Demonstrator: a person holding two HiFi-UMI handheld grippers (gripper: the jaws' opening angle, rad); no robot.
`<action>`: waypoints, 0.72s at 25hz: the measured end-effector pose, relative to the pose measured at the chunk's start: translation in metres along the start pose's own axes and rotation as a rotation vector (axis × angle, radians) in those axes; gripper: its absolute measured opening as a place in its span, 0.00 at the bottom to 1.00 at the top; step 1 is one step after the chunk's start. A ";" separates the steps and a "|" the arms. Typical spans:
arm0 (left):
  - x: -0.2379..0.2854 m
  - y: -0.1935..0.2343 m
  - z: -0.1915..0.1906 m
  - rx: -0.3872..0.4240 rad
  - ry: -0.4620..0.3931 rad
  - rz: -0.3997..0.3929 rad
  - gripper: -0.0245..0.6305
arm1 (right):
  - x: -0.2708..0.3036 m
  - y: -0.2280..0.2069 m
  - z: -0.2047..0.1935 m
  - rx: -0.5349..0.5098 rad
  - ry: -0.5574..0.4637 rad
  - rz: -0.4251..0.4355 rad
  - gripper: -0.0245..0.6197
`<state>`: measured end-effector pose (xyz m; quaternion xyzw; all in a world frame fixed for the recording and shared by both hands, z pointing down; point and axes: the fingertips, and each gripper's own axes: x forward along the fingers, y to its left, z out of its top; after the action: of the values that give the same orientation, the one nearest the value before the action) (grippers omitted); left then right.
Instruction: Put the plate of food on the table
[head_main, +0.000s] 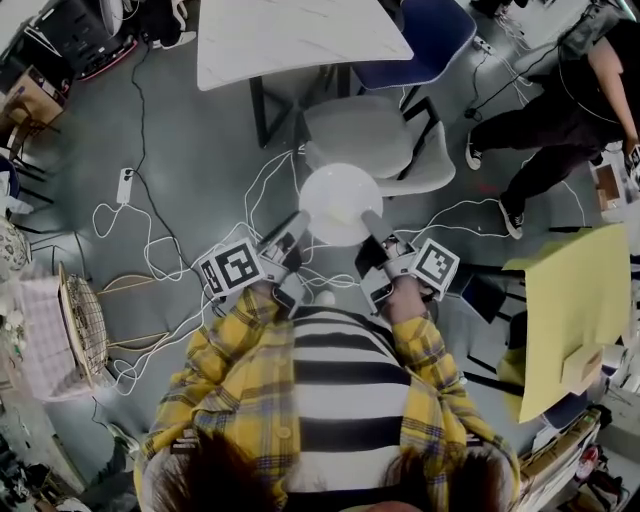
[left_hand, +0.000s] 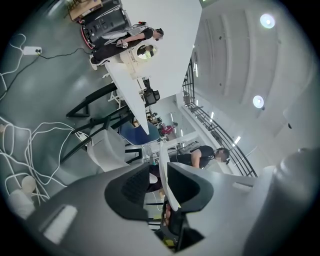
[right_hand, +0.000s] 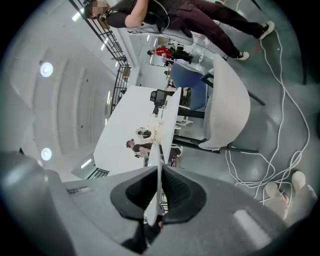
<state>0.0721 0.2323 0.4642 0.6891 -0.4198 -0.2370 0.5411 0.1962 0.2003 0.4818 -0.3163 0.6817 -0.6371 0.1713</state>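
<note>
Yellow plaid sleeves fill the bottom of the head view, and just ahead of them two claws hold one plate between them, up off any surface. The right claw is nearly closed, both pads pinched on the plate's thin rim. The left claw stands wide: the rim lies against one pad, with a clear gap to the other.

Only the head view shows the plate's whole round face, a plain white disc; each gripper view sees it edge-on as a narrow white blade. The gap at the left claw shows only in the left gripper view.

Beyond the claws and under the plate stands one white chair. Farther past it is one white tabletop, well apart from the plate, with one blue chair beside it. White cables loop over the floor to the left of the left claw. A second person stands off beyond the right claw.
</note>
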 end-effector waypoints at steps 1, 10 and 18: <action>0.000 0.001 0.001 -0.001 0.001 0.002 0.19 | 0.002 0.000 0.000 0.001 0.000 -0.002 0.06; 0.003 0.010 0.024 0.015 0.019 0.009 0.18 | 0.026 0.001 0.006 -0.009 -0.024 -0.017 0.06; 0.014 0.018 0.066 0.055 0.044 -0.003 0.16 | 0.064 0.007 0.011 -0.003 -0.050 -0.016 0.06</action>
<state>0.0225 0.1835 0.4629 0.7094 -0.4131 -0.2109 0.5307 0.1546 0.1501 0.4843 -0.3376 0.6756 -0.6295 0.1826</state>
